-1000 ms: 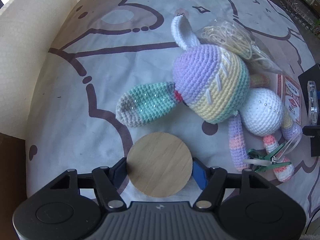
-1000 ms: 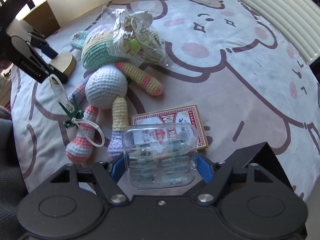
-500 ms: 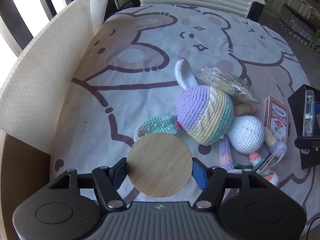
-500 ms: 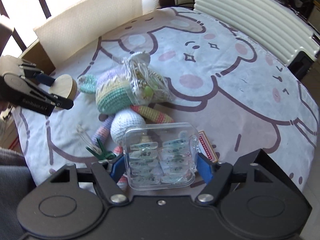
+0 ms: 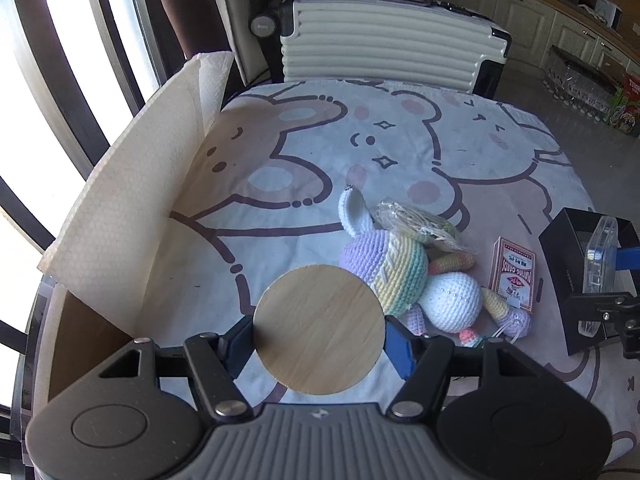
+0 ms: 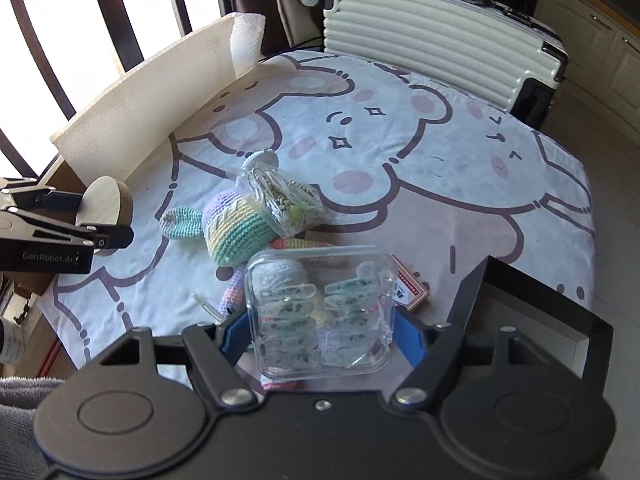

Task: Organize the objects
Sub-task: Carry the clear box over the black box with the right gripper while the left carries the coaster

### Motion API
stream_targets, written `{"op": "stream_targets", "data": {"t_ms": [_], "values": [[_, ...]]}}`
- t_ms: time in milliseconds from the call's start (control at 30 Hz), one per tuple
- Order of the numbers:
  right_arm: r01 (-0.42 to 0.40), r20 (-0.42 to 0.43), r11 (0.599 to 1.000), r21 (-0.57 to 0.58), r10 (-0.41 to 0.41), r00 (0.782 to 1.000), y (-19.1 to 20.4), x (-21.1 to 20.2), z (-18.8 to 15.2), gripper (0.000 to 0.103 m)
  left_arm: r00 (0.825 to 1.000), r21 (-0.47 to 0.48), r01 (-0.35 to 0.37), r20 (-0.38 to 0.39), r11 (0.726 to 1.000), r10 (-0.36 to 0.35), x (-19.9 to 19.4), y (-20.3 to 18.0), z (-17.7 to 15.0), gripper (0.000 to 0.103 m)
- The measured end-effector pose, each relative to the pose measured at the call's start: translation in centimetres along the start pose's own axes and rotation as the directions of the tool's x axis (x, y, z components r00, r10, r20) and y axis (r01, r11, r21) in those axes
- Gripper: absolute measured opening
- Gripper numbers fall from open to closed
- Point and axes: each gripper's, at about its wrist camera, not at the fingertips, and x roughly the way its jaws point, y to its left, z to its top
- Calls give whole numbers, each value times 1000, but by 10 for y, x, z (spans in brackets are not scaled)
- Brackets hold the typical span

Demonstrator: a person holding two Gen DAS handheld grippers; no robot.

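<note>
My left gripper [image 5: 319,330] is shut on a round wooden disc [image 5: 319,329], held above the cloth-covered table; the same disc [image 6: 105,210] shows at the left of the right wrist view. My right gripper [image 6: 320,314] is shut on a clear plastic box of pale green clips [image 6: 320,312], which appears edge-on at the right of the left wrist view as the box [image 5: 598,256]. On the cloth lie a pastel crochet bunny [image 5: 404,276], a clear bag of rubber bands [image 5: 416,222] leaning on its head, and a red card pack [image 5: 512,274].
A cardboard box with a white foam liner [image 5: 120,216] stands along the table's left side. A black open box [image 6: 532,312] sits at the near right edge. A ribbed white suitcase [image 5: 384,54] stands behind the table. A green clip with loops [image 6: 212,306] lies by the bunny's legs.
Both grippers have risen and tilted up with their objects, so the table looks smaller and the suitcase and window have come into view. The objects on the cloth have not moved.
</note>
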Motion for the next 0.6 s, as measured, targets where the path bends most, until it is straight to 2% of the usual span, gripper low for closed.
{"op": "stream_targets", "data": {"t_ms": [233,600], "values": [[28,29,988,154,-32,999,-5,-15,-7,75,1000,2,6,25,1000,-6,-12,-4,-1,68],[68,51,952,300,-88,995,-17,-29,-11,75,998,-7,-18,52,1000,18,-21,-4,-2,68]]}}
